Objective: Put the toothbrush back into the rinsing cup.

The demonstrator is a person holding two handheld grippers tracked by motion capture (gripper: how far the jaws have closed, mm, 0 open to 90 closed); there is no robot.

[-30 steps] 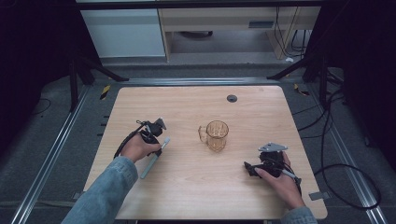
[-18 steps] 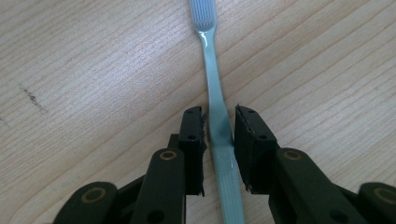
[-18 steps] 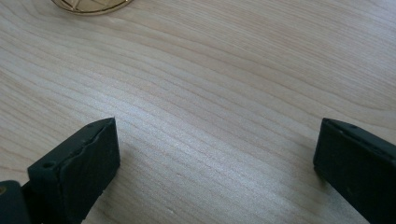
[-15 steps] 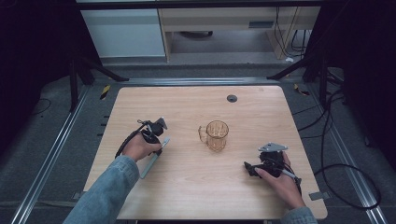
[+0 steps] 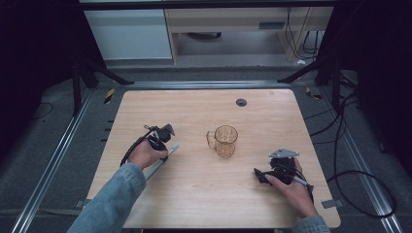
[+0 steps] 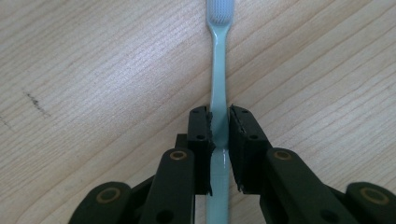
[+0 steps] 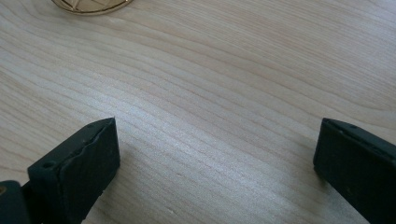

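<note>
So the left hand-held gripper (image 6: 219, 133) is clamped on a toothbrush (image 6: 218, 88), jaws pressed right up against both sides of the handle around its middle. The toothbrush is a pale mint green, glossy plastic, with a slim neck that widens a bit toward the handle, and a head of whitish bristles at the far end that gets cut off by the top edge of the left gripper view. It's lying flat on the light wood surface (image 5: 204, 194), and from the high view you can see the toothbrush (image 5: 160, 162) sitting to the left of the mug (image 5: 224, 141), well apart from it, running diagonally with one end poking out below the person's left hand (image 5: 147, 154). The mug is clear amber-tinted glass with a faceted pattern and a handle on its left side, standing upright near the middle of the surface. The right hand-held gripper (image 7: 215, 158) is wide apart with nothing between the jaws, just bare wood grain, and the mug's base (image 7: 91, 4) peeks in at the top left of that view. From above, the right hand-held gripper (image 5: 265, 175) rests on the surface to the lower right of the mug, held by the right hand (image 5: 289, 187), with a grey three-cornered plate (image 5: 284, 153) on top. There's also a small dark round thing (image 5: 241, 102) on the surface beyond the mug, can't tell what it is
</note>
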